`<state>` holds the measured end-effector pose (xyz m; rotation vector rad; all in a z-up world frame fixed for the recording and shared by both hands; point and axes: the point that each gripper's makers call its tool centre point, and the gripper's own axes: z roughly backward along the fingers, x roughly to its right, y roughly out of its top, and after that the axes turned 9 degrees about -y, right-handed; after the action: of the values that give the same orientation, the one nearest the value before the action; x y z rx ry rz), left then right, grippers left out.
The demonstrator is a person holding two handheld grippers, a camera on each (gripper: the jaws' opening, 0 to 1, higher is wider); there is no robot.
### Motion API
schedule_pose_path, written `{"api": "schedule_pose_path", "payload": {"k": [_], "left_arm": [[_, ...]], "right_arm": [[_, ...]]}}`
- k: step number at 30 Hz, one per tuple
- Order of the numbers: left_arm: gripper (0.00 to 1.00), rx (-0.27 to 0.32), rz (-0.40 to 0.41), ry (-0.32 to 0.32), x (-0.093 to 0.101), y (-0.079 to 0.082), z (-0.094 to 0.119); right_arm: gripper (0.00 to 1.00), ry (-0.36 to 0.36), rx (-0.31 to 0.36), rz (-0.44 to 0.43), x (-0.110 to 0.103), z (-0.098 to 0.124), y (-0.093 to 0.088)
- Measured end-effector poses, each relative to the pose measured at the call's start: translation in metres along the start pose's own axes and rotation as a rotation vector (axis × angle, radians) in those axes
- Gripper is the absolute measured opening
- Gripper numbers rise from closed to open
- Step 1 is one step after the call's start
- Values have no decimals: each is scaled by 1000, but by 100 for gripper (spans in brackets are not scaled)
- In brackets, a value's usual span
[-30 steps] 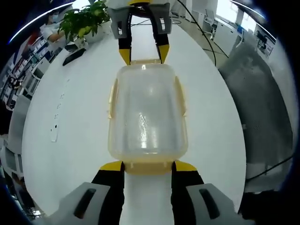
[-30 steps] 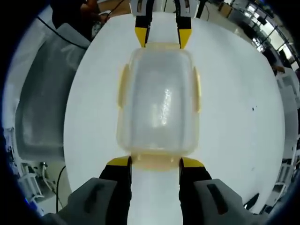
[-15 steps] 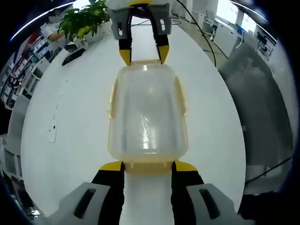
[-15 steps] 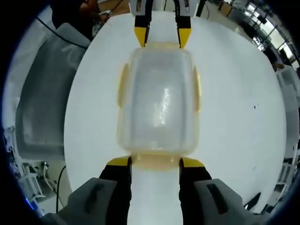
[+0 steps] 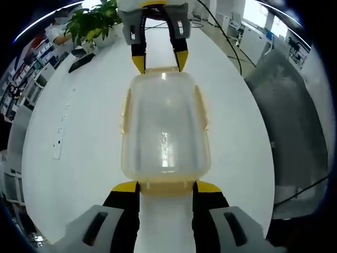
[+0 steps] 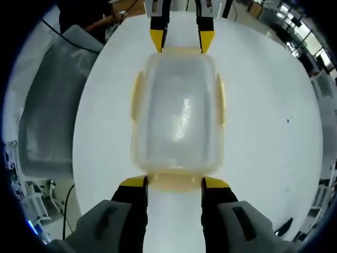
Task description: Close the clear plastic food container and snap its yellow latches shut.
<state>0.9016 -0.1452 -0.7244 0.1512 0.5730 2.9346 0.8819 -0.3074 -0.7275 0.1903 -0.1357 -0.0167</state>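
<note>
Left gripper (image 5: 166, 186): your jaws rise from the bottom of the left gripper view, spread apart, one yellow tip at each end of the container's near short-side latch. They close on nothing.
Right gripper (image 6: 174, 182): in the right gripper view your jaws stand parted the same way, yellow tips flanking the latch on the opposite short end, nothing pinched between them.
Near latch (image 5: 167, 186): the yellow tab sits in the gap between your left tips, right against them on both sides; you cannot tell whether it is fully snapped.
Container (image 5: 165, 124): the clear plastic box lies straight ahead of your left jaws, lid on, long axis running away from you, resting on the white table (image 5: 89, 137).
Side latches (image 5: 126, 111): yellow strips run along both long sides, lying close against the walls.
Far end: beyond the box, the other gripper (image 5: 159, 61) enters the left gripper view from the top, its yellow tips at the far latch.
Table beyond: past your right gripper in that view, a leafy green plant (image 5: 92, 23) and a dark flat object (image 5: 82, 62) sit well away.
Off the table: a grey translucent cover (image 6: 45, 110) lies to the left of your right jaws, beside the table edge.
</note>
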Motion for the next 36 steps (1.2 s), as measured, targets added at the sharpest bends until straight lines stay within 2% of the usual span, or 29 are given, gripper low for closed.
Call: {"api": "schedule_pose_path", "payload": {"k": [8,16,19,22,30,36], "left_arm": [[33,5,5,-9,0,-2,-1],[34,-18,-38,-11,2,-4,-3],[33,-26,-55,-9,3,-5,-3],[36,-30,-53,-7,3,-7,-3],[37,21,2,29,-1,-3,7],[37,67,50,51,1,5,18]], "right_arm": [[36,5,-3,0,1,-2,-1],[37,-1,1,6,2,-3,-1],[37,-19,-16,1,3,-6,-6],[41,-16,-17,-15,1,-5,-6],[38,-13,10,-94,3,4,-7],[37,-22,40,-143,1,13,-1]]}}
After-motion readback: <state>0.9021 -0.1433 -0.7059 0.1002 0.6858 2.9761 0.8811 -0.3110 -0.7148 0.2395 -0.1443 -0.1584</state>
